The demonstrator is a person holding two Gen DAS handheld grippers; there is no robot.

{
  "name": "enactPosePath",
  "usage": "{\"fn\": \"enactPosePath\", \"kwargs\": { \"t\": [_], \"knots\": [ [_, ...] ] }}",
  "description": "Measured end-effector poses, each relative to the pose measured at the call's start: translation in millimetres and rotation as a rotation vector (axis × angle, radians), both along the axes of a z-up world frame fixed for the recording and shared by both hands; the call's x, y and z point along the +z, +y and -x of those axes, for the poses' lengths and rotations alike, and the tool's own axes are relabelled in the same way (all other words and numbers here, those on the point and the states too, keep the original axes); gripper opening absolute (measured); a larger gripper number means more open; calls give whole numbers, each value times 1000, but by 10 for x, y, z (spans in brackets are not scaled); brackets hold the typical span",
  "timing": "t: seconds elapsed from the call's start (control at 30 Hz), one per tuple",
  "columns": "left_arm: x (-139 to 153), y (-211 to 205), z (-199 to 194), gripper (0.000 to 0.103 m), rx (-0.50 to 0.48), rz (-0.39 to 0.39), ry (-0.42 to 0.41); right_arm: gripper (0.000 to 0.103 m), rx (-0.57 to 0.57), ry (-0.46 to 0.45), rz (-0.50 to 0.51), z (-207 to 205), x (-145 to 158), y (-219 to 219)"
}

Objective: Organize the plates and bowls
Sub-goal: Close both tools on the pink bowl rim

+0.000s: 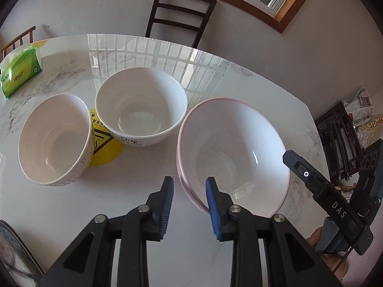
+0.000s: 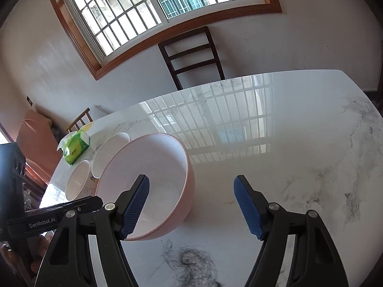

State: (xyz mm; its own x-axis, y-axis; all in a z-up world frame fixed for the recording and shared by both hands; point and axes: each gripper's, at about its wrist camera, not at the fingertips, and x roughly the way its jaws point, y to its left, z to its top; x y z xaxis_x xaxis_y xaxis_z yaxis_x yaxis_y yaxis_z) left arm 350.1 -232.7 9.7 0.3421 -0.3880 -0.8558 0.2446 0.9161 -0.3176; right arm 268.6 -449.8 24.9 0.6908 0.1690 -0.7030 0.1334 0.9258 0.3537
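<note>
On the marble table (image 1: 134,196), the left wrist view shows things in a row from left to right. At about ten o'clock, near the far left edge, lies a green tissue pack (image 1: 20,69). Below it, at nine o'clock, stands a small white bowl (image 1: 56,138) with a ribbed outer wall, tipped a little toward the camera. Its right side rests over a yellow disc (image 1: 105,146) printed with a black triangle. The middle bowl (image 1: 141,106), white with dark lettering low on its side, sits at about eleven o'clock and covers the disc's upper part. At three o'clock stands the large bowl (image 1: 233,155), pale with a pink rim, well apart from the middle bowl.

The left gripper (image 1: 189,205), at six o'clock, has its blue pads a little apart. The large bowl's near left rim runs between them, and neither pad visibly presses on it. The right gripper (image 2: 191,205) enters this view from four o'clock as a dark arm.

In the right wrist view the right gripper's fingers are spread wide over bare marble. The large bowl lies at nine o'clock, partly behind the left finger, and nothing is between the pads. A dark chair (image 2: 191,57) stands at twelve o'clock under the window (image 2: 153,7).
</note>
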Motion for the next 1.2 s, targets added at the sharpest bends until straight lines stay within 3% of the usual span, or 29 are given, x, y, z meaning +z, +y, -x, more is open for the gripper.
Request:
{"fn": "enactPosePath", "kwargs": {
  "t": [0.17,0.27,0.33,0.37,0.4,0.5,0.63,0.93,1.2],
  "knots": [
    [-117,-77,-31,28,17,-11,29,57,14,75,40,-233,-142,12],
    [-123,-135,-1,22,4,-51,6,39,30,132,34,-335,-257,10],
    [-86,-191,49,17,-3,-127,-22,28,54,153,32,-368,-290,32],
    [-71,-188,91,15,4,-150,-29,15,64,169,38,-359,-304,57],
    [-52,-162,146,15,3,-153,-33,12,76,186,39,-352,-306,90],
    [9,-26,372,15,-5,-147,-18,13,102,205,53,-245,-267,160],
    [92,258,765,15,-2,-134,4,13,125,222,-48,63,-193,178],
    [190,1003,1669,15,20,-165,17,15,204,233,-145,1011,-59,723],
    [176,1422,2192,15,47,-172,40,16,269,260,-134,1534,-46,1263]
  ]
}}
